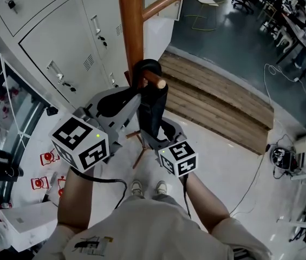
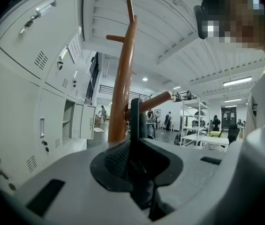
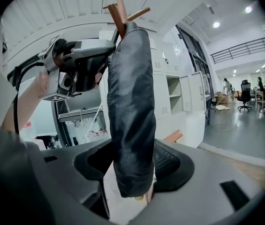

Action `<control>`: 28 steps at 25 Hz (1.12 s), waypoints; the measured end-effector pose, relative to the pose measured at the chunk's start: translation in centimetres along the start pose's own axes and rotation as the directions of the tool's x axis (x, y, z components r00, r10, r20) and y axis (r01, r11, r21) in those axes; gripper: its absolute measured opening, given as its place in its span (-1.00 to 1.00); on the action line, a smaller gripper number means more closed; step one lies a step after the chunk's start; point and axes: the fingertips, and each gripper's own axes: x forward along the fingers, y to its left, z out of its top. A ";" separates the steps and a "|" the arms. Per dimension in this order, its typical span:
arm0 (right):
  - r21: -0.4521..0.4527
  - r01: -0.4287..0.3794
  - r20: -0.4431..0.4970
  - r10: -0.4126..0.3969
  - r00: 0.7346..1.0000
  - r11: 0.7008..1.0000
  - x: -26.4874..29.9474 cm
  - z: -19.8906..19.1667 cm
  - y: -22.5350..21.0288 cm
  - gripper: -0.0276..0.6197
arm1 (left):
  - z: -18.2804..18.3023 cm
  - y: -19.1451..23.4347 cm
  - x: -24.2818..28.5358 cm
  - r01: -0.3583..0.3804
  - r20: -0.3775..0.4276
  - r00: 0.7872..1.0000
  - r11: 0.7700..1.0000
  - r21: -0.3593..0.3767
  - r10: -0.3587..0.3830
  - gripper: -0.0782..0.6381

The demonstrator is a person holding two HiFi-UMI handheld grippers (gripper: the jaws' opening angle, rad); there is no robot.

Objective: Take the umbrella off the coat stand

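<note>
Umbrella (image 1: pixel 154 108): dark, folded, hung upright by its hooked handle (image 2: pixel 135 118) from a peg (image 1: pixel 155 81) of the wooden coat stand (image 1: pixel 131 26), which stood before grey lockers (image 1: pixel 60 42).

Left tool (image 2: pixel 137 161): held at the handle, which was seen edge-on between the jaws. These were drawn close and appeared to be clamped on it, though one pad was lost in shadow.

Right tool (image 3: pixel 132 165): jaws set wide apart about the furled canopy (image 3: pixel 132 102) lower down. A gap was left on one side and nothing was gripped.
</note>
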 end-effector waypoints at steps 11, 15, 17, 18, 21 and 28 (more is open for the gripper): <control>-0.054 0.025 0.034 -0.024 0.999 0.998 -3.2 2.8 0.4 -0.14 | 3.3 -2.9 -1.1 0.016 0.049 0.999 0.998 0.054 -0.019 -0.62; -0.075 0.048 0.066 -0.044 0.997 0.996 -4.8 4.1 0.5 -0.13 | 4.8 -4.4 -1.6 0.020 0.080 0.996 0.997 0.073 -0.026 -0.62; -0.084 0.055 0.078 -0.048 0.996 0.995 -5.4 4.7 0.8 -0.13 | 5.4 -5.2 -1.9 0.025 0.092 0.995 0.996 0.087 -0.033 -0.62; -0.089 0.058 0.083 -0.051 0.995 0.994 -5.7 5.0 0.8 -0.13 | 5.7 -5.6 -2.1 0.028 0.097 0.995 0.995 0.093 -0.037 -0.62; -0.102 0.070 0.098 -0.060 0.993 0.992 -6.7 5.7 0.9 -0.13 | 6.6 -6.6 -2.4 0.039 0.110 0.993 0.993 0.109 -0.051 -0.62; -0.108 0.104 0.128 -0.090 0.988 0.989 -9.2 7.0 0.5 -0.13 | 8.4 -9.1 -2.2 0.044 0.144 0.987 0.987 0.152 -0.066 -0.62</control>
